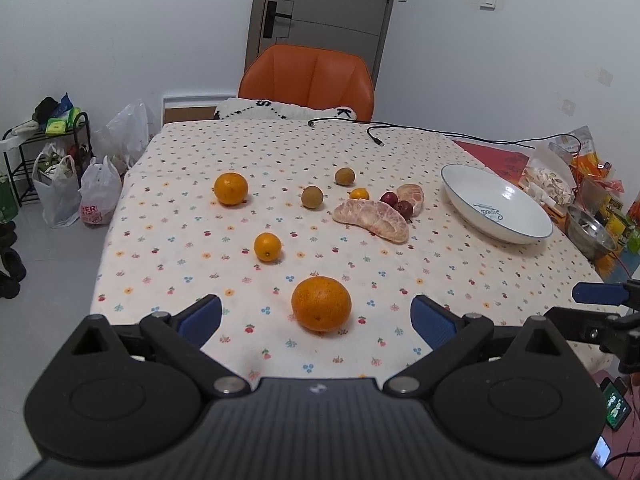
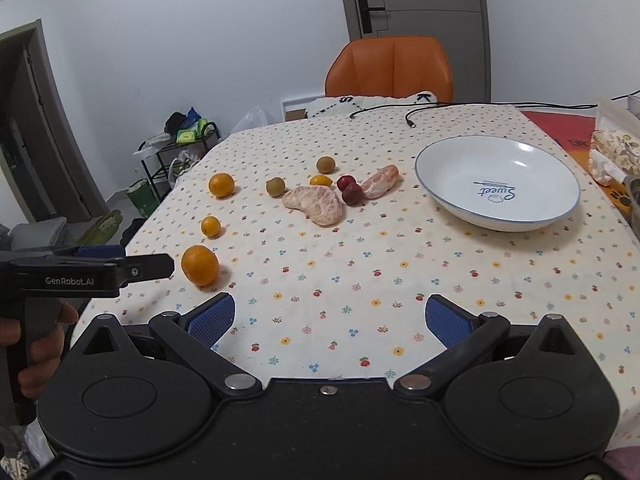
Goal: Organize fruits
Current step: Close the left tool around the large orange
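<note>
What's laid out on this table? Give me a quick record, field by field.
surface: table with flowered cloth
dish: white bowl, empty, on the right
oranges: large orange nearest, two smaller ones farther back on the left
peeled fruit: big pomelo segment, with a smaller piece behind it
small fruit: two red, two greenish-brown, one tiny orange one
left hand-held gripper: open, the large orange in front of it
right hand-held gripper: open, holding nothing

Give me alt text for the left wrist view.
The open left gripper hovers low over a floral tablecloth, a large orange lying just ahead between its blue fingers. Beyond lie smaller oranges, peeled pomelo segments and an empty white bowl to the right.
</note>
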Demonstrator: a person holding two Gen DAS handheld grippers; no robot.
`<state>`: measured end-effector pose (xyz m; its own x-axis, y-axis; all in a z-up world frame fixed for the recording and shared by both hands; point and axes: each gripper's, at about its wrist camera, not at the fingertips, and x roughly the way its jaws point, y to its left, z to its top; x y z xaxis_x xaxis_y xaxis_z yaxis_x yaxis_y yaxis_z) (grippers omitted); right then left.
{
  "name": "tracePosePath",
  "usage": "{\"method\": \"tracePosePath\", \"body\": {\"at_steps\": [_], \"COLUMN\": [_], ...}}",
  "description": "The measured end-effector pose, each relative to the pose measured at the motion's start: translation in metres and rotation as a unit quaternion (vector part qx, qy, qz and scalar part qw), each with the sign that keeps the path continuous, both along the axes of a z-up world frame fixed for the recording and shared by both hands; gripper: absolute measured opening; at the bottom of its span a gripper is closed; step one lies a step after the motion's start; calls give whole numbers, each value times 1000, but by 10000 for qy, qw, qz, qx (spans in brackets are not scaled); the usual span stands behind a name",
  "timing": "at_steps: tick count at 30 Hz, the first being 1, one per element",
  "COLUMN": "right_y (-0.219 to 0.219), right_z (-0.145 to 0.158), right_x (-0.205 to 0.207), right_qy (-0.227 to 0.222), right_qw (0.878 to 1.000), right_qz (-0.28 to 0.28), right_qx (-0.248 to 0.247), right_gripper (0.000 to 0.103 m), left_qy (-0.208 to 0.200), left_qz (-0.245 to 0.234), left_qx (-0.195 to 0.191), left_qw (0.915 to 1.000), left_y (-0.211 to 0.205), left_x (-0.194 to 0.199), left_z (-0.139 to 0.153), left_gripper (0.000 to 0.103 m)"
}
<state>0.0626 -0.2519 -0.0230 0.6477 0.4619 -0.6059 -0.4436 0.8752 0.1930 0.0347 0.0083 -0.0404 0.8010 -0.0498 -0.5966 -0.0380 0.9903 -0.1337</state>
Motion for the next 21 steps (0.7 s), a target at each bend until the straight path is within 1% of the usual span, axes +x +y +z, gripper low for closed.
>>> {"method": "tracePosePath", "body": {"at_steps": [2, 5, 10, 14, 19, 21], "right_y": [3, 6, 11, 15, 24, 28], "right_z": [-4, -11, -18, -22, -25, -25], "right_x": [3, 7, 16, 24, 33, 36], "right_qy": [21, 65, 149, 235, 179, 164], "right_qw": [10000, 9999, 9999, 9996, 9994, 9992], "right_qz": [11, 21, 61, 129, 263, 340], "right_qx": [-59, -94, -59, 85, 103, 112], "right_gripper": [103, 103, 103, 103, 103, 103], "left_qy": [-22, -27, 19, 26, 132, 176], "left_qz": [0, 14, 14, 16, -34, -96], "left_qx": [23, 11, -123, -186, -328, -435], "left_qw": [10000, 10000, 9999, 9998, 9994, 9989], "left_y": [-1, -1, 3, 6, 11, 12], "left_x": [3, 9, 17, 22, 30, 34], "left_z": [-3, -8, -17, -22, -30, -34], "left_gripper": [101, 97, 91, 87, 78, 72]}}
